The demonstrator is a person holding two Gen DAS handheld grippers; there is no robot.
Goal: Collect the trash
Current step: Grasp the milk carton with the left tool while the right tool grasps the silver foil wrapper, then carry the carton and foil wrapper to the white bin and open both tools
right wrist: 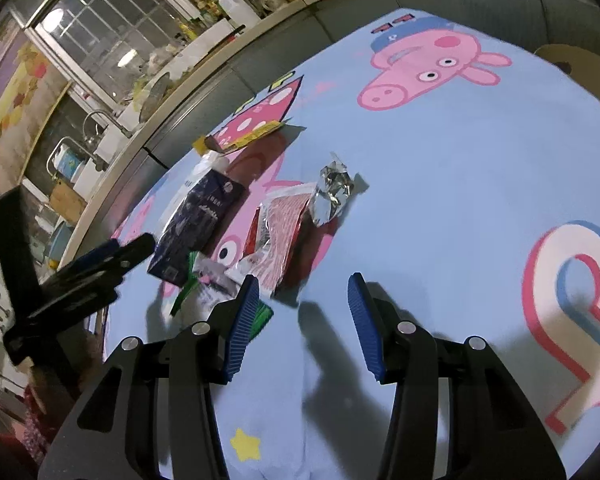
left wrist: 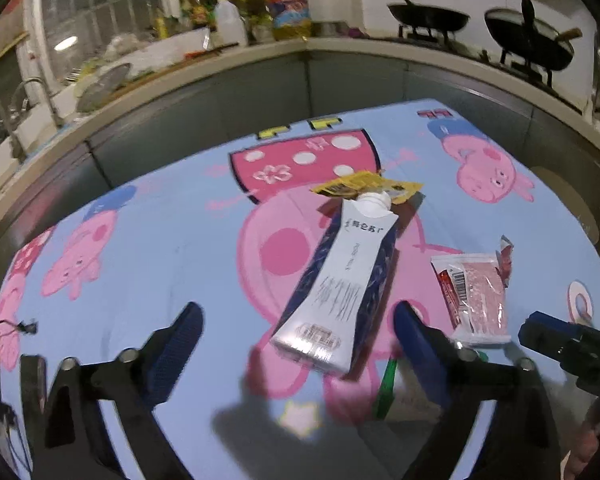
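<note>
Carton (left wrist: pixel 342 280) flat on cartoon-print worktop (left wrist: pixel 160 248), just ahead of left tongs (left wrist: pixel 296 320), spread wide, gripping nothing. Pink wrapper (right wrist: pixel 278 236) and foil scrap (right wrist: pixel 332 192) ahead-left of right tongs (right wrist: pixel 302 316), half open, empty too.

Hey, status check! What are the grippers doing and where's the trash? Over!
Both grippers open, empty: left gripper, right gripper. Milk carton, pink wrapper, foil scrap on the tablecloth. Nothing blocking.
</note>
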